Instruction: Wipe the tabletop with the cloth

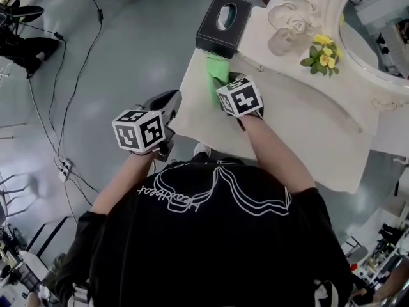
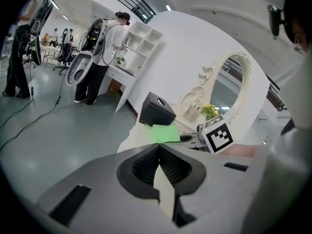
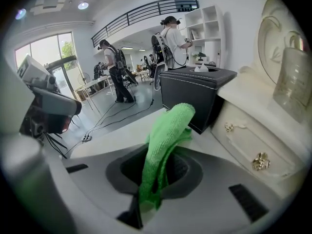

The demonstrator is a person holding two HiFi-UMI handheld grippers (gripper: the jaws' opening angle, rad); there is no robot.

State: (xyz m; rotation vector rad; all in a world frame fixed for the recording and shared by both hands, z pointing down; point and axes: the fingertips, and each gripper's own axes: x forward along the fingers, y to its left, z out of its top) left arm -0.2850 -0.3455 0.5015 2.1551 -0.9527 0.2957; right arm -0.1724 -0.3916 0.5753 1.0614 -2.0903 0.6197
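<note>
Nearest: L gripper (image 1: 167, 104) hangs off the table's left edge, over the floor, jaws together w/ nothing btwn them. It's prob. parked there so it's clear of the wiping path.

Just beyond, R gripper (image 3: 161, 155) is over the tabletop (image 1: 307, 126) near its far-left corner, jaws clamped on the green cloth (image 3: 165, 130). Cloth is bunched in the grip, w/ a thick fold sticking fwd past the jaws toward the black tissue box (image 1: 223, 24). That loose end is what'd rub the surface. Can't tell if it's pressed on the top or just above it.

Working from this corner looks sensible: the rest of the top runs off to the right, bare, so strokes can go that way.

Further back, a glass jar (image 1: 281, 40), yellow flowers (image 1: 323, 53) and the mirror (image 1: 377, 37) sit on the raised back part, w/ a drawer knob (image 3: 262, 161) on its front. All are things to keep the cloth short of.
</note>
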